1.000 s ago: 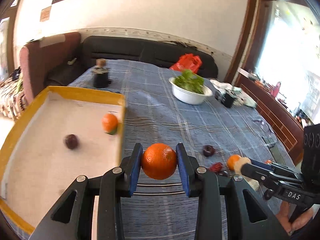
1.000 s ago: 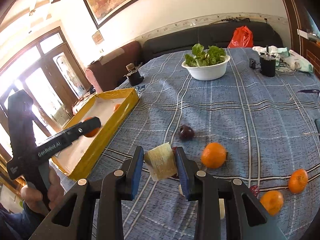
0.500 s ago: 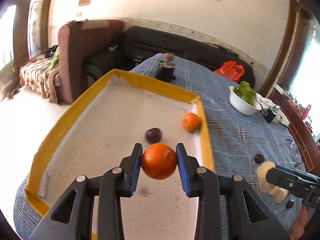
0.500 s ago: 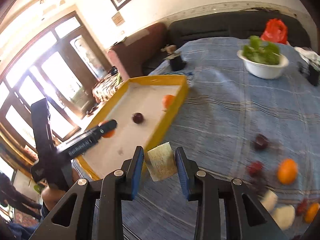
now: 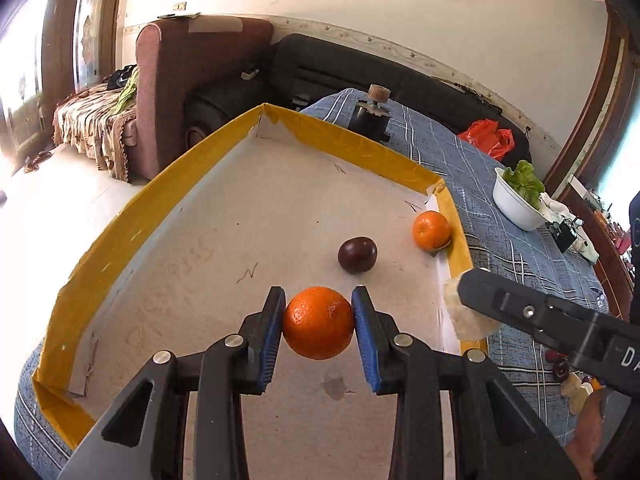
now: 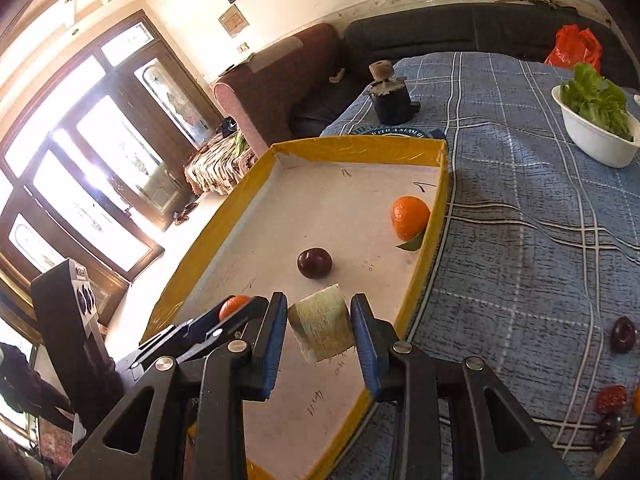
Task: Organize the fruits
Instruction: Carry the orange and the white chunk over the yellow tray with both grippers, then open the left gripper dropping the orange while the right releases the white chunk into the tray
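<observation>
I have both grippers over the tray (image 5: pixel 160 196), in the placing step. My left gripper (image 5: pixel 319 322) is clenched on an orange (image 5: pixel 319 323), held above the tray floor near its middle. My right gripper (image 6: pixel 319 326) grips a pale melon chunk (image 6: pixel 321 328) just inside the tray's right wall. 2 fruits already lie inside: a plum (image 5: pixel 357 255) and a second orange (image 5: pixel 431 230) against the right wall. More fruit sits on the cloth (image 6: pixel 520 240), well apart. Next, I judge, both need lowering close to the floor before I release, so the orange does not roll into the plum.
</observation>
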A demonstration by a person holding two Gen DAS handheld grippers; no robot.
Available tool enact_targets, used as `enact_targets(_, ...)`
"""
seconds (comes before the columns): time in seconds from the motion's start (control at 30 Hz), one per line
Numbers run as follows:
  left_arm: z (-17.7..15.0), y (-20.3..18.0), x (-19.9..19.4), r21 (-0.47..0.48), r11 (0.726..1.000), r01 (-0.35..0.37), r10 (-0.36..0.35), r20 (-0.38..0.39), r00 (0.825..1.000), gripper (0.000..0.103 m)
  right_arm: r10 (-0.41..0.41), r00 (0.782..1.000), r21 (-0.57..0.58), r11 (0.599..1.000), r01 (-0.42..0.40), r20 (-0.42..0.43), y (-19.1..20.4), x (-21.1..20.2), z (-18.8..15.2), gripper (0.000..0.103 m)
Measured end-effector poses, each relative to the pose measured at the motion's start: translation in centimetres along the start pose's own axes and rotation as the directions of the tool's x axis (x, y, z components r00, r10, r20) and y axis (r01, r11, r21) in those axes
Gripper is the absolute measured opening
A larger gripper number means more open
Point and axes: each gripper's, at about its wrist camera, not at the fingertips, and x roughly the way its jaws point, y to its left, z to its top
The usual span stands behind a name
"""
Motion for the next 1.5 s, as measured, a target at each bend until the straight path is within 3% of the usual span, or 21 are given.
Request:
enact_targets(0.37,-0.2,-0.3,0.1,0.003,1.0,-0.026,0.026,0.022,0.999,0.033,-0.031,0.999,-0.003,1.0,0.031,-0.041,-0.4,3.0,0.1,0.037)
enact_targets(1.0,-0.2,-0.4,-0.2,0.006,0.999,-0.045,0.044,0.044,0.998,0.033,-0.012,1.0,-0.002,1.0,0.012,-0.011,-0.6,2.8,-0.3,0.038)
enact_targets(1.3,-0.1,-0.1,-0.6,-0.009,0.999,-0.052,0.052,0.061,0.997,0.043,-0.002,1.0,0.003,1.0,0.002,-0.007,-0.7,2.7,-0.2,0.038)
enact_targets(1.5,0.0,0.1,-0.9,-0.023,0.999,-0.044,0.045,0.08,0.996,0.055,0.006,1.0,0.011,1.0,-0.007,0.013,-0.8,1.8,-0.2,0.039)
